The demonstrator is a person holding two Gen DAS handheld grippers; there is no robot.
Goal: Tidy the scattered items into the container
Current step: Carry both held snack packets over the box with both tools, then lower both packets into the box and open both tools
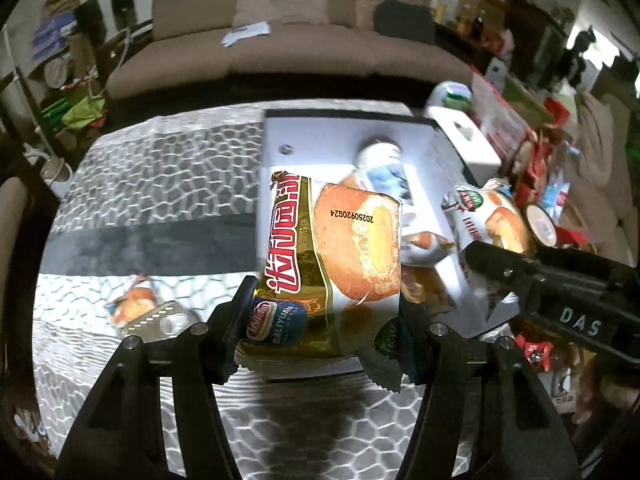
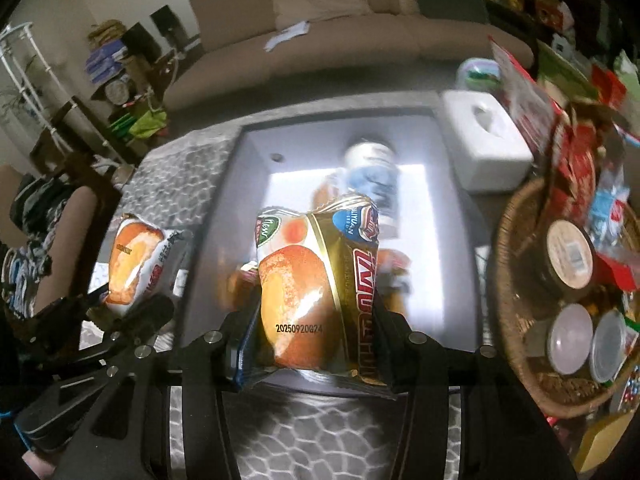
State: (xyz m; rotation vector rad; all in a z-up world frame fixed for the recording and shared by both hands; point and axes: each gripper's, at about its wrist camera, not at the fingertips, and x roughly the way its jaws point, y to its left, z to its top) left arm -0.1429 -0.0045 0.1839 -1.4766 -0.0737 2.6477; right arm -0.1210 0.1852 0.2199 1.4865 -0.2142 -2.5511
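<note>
My left gripper [image 1: 324, 312] is shut on a gold Daliyuan cake packet [image 1: 336, 248], held just above the near edge of the white open box [image 1: 304, 140]. My right gripper [image 2: 316, 340] is shut on a second gold cake packet [image 2: 316, 288], held over the same box [image 2: 256, 152]. The right gripper and its packet [image 1: 492, 216] also show at the right of the left wrist view. The left gripper's packet [image 2: 136, 264] shows at the left of the right wrist view. A bottle [image 1: 384, 164] and small packets [image 1: 424, 240] lie inside the box. One more cake packet [image 1: 132, 304] lies on the patterned cloth.
A white tissue box [image 2: 484, 144] stands right of the box. A wicker basket [image 2: 516, 240] with jars and snacks sits at the right. A metal grater-like piece [image 1: 164, 320] lies by the loose packet. A brown sofa [image 1: 296, 40] is behind the table.
</note>
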